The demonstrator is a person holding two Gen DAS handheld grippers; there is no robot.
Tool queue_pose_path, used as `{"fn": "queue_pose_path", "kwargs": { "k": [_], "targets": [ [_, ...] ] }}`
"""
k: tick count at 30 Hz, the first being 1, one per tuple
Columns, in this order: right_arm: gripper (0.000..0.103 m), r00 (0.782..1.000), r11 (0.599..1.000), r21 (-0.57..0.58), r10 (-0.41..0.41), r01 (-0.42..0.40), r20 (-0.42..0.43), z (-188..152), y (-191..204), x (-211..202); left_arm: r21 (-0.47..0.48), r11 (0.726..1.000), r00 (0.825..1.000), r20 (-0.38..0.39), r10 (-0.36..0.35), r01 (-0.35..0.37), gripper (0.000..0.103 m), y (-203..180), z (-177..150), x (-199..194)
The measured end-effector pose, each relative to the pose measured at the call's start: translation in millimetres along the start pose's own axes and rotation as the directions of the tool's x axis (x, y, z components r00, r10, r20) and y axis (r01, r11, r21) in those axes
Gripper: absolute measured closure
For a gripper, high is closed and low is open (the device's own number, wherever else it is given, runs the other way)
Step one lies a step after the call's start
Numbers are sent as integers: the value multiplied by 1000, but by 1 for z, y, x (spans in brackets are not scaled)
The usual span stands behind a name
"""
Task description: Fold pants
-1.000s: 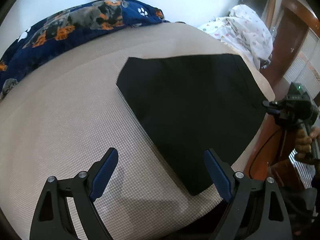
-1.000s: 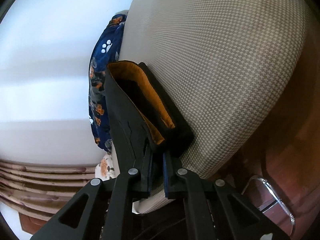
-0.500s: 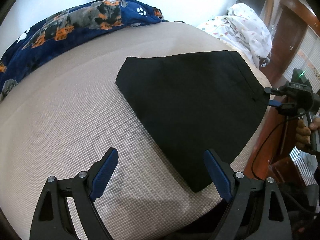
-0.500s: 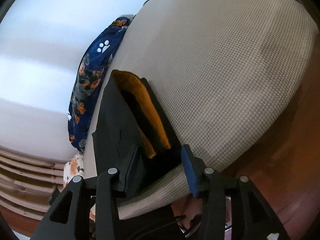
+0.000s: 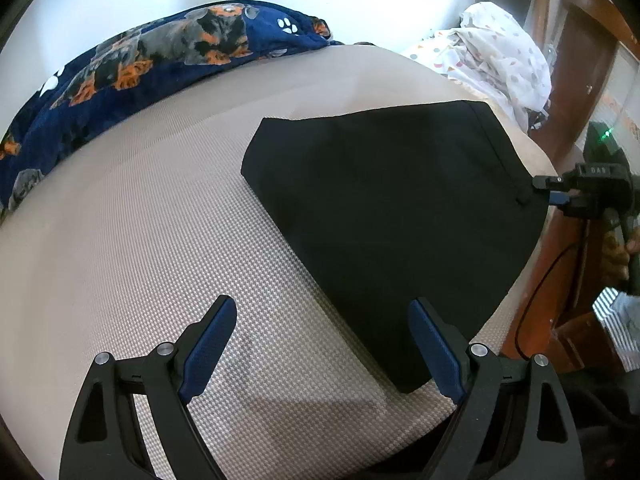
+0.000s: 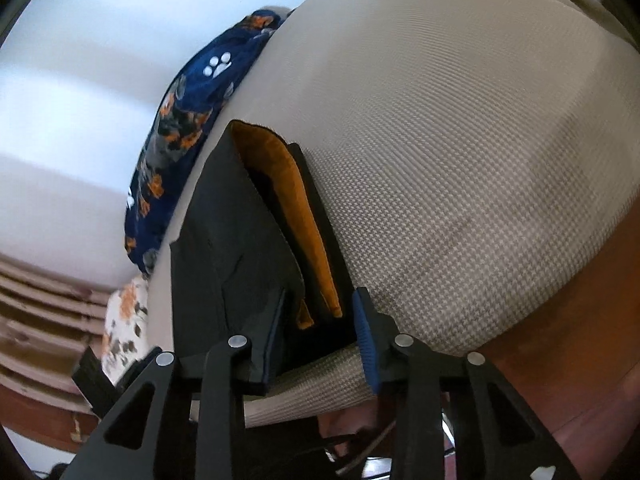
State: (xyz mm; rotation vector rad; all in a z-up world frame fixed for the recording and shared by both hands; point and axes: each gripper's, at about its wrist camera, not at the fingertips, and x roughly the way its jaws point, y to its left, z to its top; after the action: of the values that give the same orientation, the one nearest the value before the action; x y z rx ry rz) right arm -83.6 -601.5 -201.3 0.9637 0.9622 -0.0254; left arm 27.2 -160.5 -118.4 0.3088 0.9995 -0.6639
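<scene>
The black pants (image 5: pixel 392 216) lie folded flat on the beige bed (image 5: pixel 140 240), toward its right edge. My left gripper (image 5: pixel 322 308) hovers open above the near corner of the fold, with nothing between its blue pads. My right gripper (image 5: pixel 556 192) sits at the pants' right edge, held by a person's hand (image 5: pixel 616 256). In the right wrist view the stacked layers of the pants (image 6: pixel 224 248) show an orange lining (image 6: pixel 288 200). Their edge lies between the fingers of the right gripper (image 6: pixel 320 300), whose jaws are closing without the pads pressing on the cloth.
A dark blue blanket with a dog print (image 5: pixel 140 52) runs along the bed's far side by the wall. White spotted bedding (image 5: pixel 500 52) is piled at the far right. Brown wooden furniture (image 5: pixel 580 60) stands past the bed's right edge.
My right gripper let go of the pants' edge, its jaws parting, then drew back a little and rolled. The lifted edge now lies flat. My left gripper stayed where it was.
</scene>
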Motion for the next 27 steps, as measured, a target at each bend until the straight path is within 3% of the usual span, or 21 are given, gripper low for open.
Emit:
{"fn": "queue_pose_path", "kwargs": {
  "k": [5,16,27],
  "targets": [
    [68,999,998,-55,-38,38,-5,11,10,5,11,1000,1000,2,7,-7,16,-1,0,0],
    [54,992,982,-179,-78,60,-95,31,29,34,29,999,1000,-3,22,-22,16,-4,5,4],
    [50,988,977,-203,-93,66,-126,43,32,40,23,999,999,-33,32,-31,15,-3,6,13]
  ]
}}
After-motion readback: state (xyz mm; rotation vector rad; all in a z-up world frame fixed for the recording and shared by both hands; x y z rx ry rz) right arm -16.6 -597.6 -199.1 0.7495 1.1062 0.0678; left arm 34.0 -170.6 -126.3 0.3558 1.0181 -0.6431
